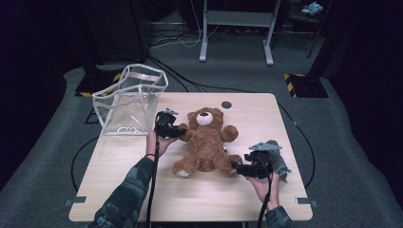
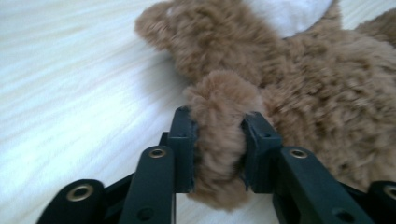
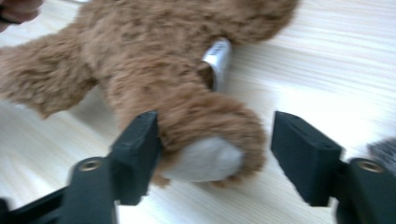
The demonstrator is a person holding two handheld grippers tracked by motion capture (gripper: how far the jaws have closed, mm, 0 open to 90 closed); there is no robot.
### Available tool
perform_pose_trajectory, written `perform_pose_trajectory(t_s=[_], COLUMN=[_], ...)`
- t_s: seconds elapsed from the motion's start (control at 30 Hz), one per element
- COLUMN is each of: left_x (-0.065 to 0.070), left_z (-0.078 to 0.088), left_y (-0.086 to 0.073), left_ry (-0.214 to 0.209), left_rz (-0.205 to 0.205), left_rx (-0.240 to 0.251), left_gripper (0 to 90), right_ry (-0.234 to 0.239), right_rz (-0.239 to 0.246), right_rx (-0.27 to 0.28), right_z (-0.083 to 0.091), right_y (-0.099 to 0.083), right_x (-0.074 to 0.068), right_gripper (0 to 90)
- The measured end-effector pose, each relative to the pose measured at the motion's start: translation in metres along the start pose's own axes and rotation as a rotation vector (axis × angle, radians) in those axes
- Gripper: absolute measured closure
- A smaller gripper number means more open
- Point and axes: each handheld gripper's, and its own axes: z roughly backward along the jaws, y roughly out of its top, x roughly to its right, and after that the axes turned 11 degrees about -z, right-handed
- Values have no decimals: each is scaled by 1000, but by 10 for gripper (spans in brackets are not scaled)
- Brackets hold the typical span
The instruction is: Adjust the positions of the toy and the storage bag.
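At centre frame the left gripper pinches the teddy bear's arm – right gripper gapes around its foot, so lifting could tip the bear sideways

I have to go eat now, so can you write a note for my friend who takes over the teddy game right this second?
Left claw: closed on the teddy bear's arm, fur squeezed between the pads.
Right claw: open around the bear's foot; one pad touches the fur, the other stands clear.
The bear lies on its back mid-table. The clear bag stands open at the table's far left corner. A grey plush toy lies beside the right hand.
Done: bear laid down, one arm gripped.
Left, probably: close the right claw on the foot, lift the bear, put it in the bag.
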Motion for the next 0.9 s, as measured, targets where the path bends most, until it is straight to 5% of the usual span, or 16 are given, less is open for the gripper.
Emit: perform_pose_trajectory(t_s=[0.13,0.27,0.53,0.63,0.9], left_x=[-8,-4,12,26,54], left_z=[7,15,34,44,38], left_y=[-2,4,31,50,76], left_ry=[29,46,107,138,181], left_rz=[108,128,131,112,95], left_rx=[7,31,80,88,65], left_gripper=[399,241,131,101,25], right_ry=[-13,-22,-59,-64,-141], right_rz=[-43,-34,22,6,38], right_rx=[-46,-47,-22,-18,-16], right_z=[-11,-15,-13,-11,-8], right_y=[-6,-8,-11,-16,-40], right_x=[9,3,-2,-2,7], right_gripper=[278,254,158,149,92])
